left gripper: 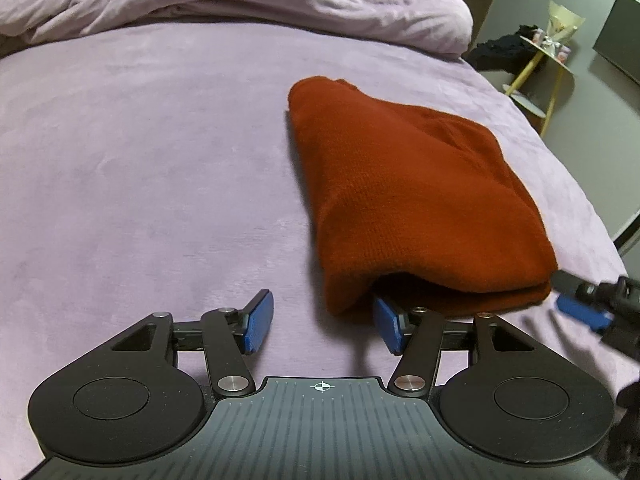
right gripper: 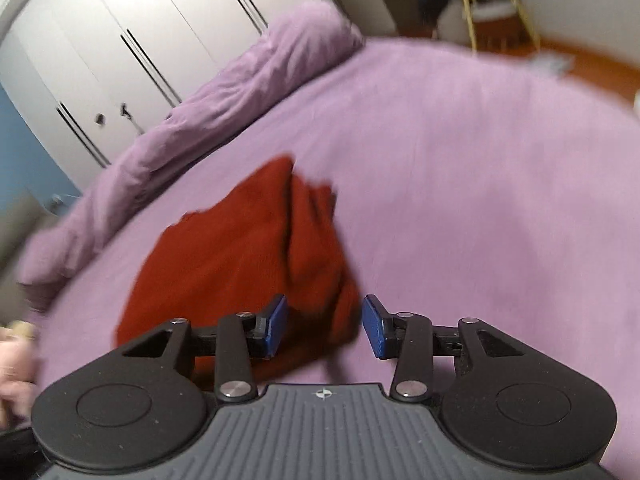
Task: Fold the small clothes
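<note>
A dark red knit garment (left gripper: 408, 196) lies folded into a thick bundle on the purple bed sheet (left gripper: 140, 160). My left gripper (left gripper: 324, 324) is open at the garment's near left corner; its right finger tip sits under the near edge fold, its left finger on bare sheet. My right gripper (right gripper: 325, 327) is open at the garment (right gripper: 240, 256) near right corner, its jaws astride the corner edge. The right gripper also shows at the right edge of the left wrist view (left gripper: 588, 312). The right wrist view is motion-blurred.
A rumpled purple duvet (left gripper: 240, 0) lies along the far side of the bed. White wardrobe doors (right gripper: 120, 40) stand beyond it. A small side table with clutter (left gripper: 548, 52) stands off the bed's right edge, on the floor.
</note>
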`<state>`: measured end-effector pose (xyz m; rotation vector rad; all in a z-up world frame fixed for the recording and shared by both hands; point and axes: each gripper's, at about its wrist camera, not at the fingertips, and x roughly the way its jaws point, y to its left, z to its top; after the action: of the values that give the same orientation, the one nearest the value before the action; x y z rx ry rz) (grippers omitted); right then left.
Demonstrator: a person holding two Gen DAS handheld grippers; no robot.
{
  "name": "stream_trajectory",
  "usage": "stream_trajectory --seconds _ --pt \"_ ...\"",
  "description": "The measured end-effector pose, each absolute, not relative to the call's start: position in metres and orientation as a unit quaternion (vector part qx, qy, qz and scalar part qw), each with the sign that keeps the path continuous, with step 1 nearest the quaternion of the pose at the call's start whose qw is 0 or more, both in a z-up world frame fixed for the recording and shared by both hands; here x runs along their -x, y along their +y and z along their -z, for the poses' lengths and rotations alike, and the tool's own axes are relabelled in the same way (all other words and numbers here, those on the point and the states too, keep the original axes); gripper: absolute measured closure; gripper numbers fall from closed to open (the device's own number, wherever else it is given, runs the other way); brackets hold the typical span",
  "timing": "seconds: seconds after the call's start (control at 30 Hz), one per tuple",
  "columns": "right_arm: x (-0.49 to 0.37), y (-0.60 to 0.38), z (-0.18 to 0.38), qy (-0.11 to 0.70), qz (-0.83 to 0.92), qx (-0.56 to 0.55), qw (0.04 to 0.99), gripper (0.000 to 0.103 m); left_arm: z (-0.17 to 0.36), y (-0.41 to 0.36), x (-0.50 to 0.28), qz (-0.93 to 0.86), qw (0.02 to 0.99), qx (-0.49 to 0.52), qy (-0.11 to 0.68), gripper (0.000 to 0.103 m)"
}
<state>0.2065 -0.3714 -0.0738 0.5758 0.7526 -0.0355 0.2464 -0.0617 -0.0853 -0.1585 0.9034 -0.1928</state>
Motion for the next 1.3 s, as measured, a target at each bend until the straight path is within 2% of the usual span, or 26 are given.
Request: stream_trajectory --seconds 0.2,0.23,0.27,0.4,0.43,0.53,0.57,0.67,0.83,0.97,1.07,1.13,1.17,1.2,1.3 --pt "-0.224 -0.369 0.088 0.348 -0.026 -0.363 0.864 0.063 0.081 -0.067 -0.245 0.076 0.894 0.066 0.436 0.043" --pt "-0.229 -0.369 0.091 0.354 -0.021 -0.377 0.856 0.068 0.08 -0.067 -0.244 0.073 0.894 0.066 0.436 0.043" --pt "-0.232 -0.369 0.096 0.355 -0.014 -0.387 0.851 0.083 0.08 -0.067 -0.245 0.07 0.894 0.064 0.438 0.043" --pt "-0.243 -0.352 0.086 0.382 0.017 -0.312 0.87 0.092 0.078 -0.067 -0.247 0.064 0.894 0.052 0.44 0.043" --pt "-0.237 -0.353 0.082 0.367 -0.006 -0.335 0.868 0.093 0.077 -0.067 -0.247 0.062 0.895 0.049 0.438 0.043" --pt "-0.226 -0.387 0.102 0.29 -0.101 -0.553 0.775 0.095 0.077 -0.065 -0.248 0.058 0.895 0.053 0.44 0.042" --pt "-0.224 -0.394 0.106 0.289 -0.085 -0.561 0.771 0.096 0.078 -0.065 -0.248 0.059 0.894 0.055 0.441 0.04" --pt "-0.236 -0.391 0.111 0.374 0.014 -0.429 0.822 0.096 0.08 -0.066 -0.249 0.062 0.889 0.058 0.45 0.04" --pt "-0.239 -0.368 0.09 0.366 0.006 -0.334 0.869 0.096 0.08 -0.064 -0.248 0.057 0.89 0.053 0.449 0.04" --pt "-0.233 -0.374 0.082 0.307 -0.043 -0.362 0.879 0.096 0.08 -0.063 -0.249 0.056 0.89 0.058 0.45 0.04" --pt "-0.241 -0.373 0.097 0.366 0.014 -0.298 0.882 0.094 0.081 -0.058 -0.245 0.06 0.886 0.057 0.455 0.04" --pt "-0.24 -0.37 0.099 0.364 0.019 -0.271 0.891 0.089 0.08 -0.049 -0.238 0.052 0.891 0.036 0.449 0.042" --pt "-0.238 -0.37 0.094 0.362 0.028 -0.261 0.894 0.082 0.079 -0.043 -0.235 0.048 0.893 0.031 0.447 0.042" --pt "-0.234 -0.371 0.088 0.359 0.044 -0.251 0.898 0.07 0.077 -0.034 -0.232 0.044 0.894 0.036 0.444 0.041" --pt "-0.226 -0.376 0.071 0.332 0.093 -0.215 0.914 0.068 0.07 -0.013 -0.231 0.043 0.896 0.073 0.435 0.041"
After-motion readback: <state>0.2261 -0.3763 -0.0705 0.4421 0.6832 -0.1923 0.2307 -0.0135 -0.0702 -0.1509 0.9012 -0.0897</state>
